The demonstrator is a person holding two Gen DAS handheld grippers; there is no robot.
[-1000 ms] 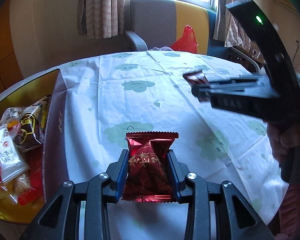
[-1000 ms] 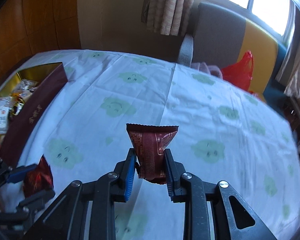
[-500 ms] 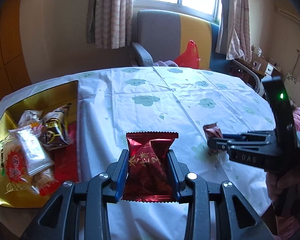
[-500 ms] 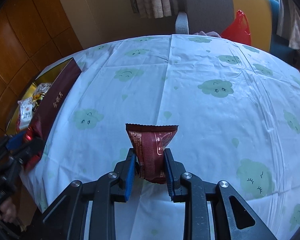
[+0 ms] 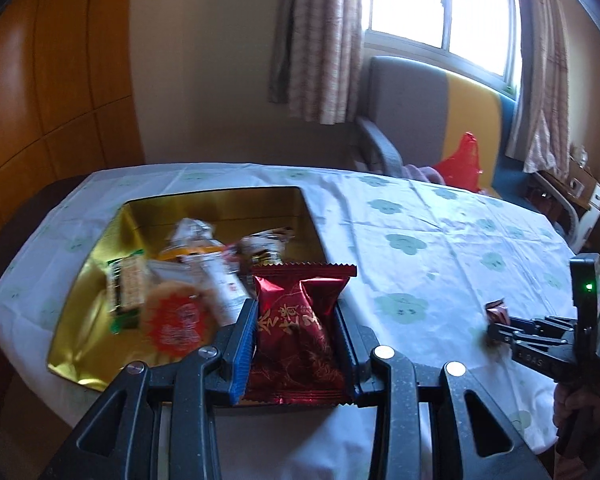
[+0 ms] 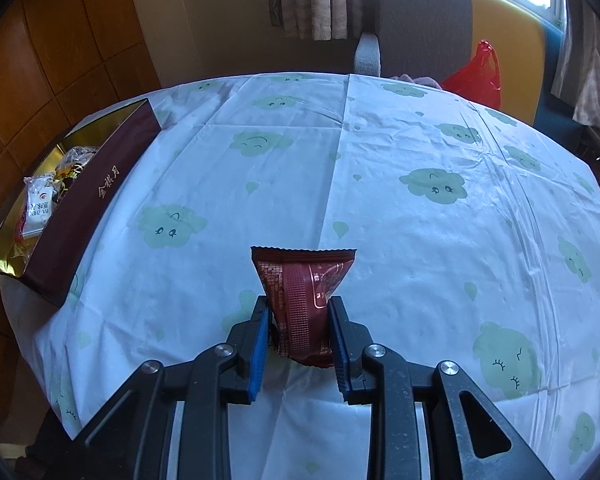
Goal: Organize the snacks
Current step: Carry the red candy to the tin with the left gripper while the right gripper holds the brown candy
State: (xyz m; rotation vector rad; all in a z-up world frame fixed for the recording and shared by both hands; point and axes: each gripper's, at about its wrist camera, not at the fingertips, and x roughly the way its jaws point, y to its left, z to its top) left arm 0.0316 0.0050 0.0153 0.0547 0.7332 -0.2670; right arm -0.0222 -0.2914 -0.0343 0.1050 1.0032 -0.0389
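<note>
We count two grippers, each clamped on one snack. Our left gripper [image 5: 296, 344] squeezes a bright red packet [image 5: 300, 332] between its blue-padded fingers [image 5: 244, 344], the packet standing upright with its crimped top edge uppermost, held above the near right corner of the box. Our right gripper [image 6: 298, 338] is pressed on a darker, brownish-red packet [image 6: 302, 292], also upright, over the tablecloth near the front of the table; in the left wrist view that same gripper shows at the far right with its packet end poking out. There is one box [image 5: 228, 208], open, gold inside and dark maroon outside with gold characters on its long wall, sitting at the left side of the table. Inside it we can make out roughly six wrapped snacks [image 5: 180, 280] in a loose heap: an orange-and-red round one, a white sachet, a green-edged bar, and several clear or dark wrappers; motion blur keeps us from an exact count. One tablecloth [image 6: 420, 160], white with green smiling clouds, covers the round table, and the stretch between the box and the right gripper is bare cloth. Beyond the table stand one grey-and-yellow armchair [image 5: 420, 96] with one red plastic bag [image 5: 462, 162] on its seat, curtains [image 5: 320, 40] on both sides of one window, and wooden panelling on the left wall. Seen from the right wrist, the box's maroon wall hides most of its contents.
</note>
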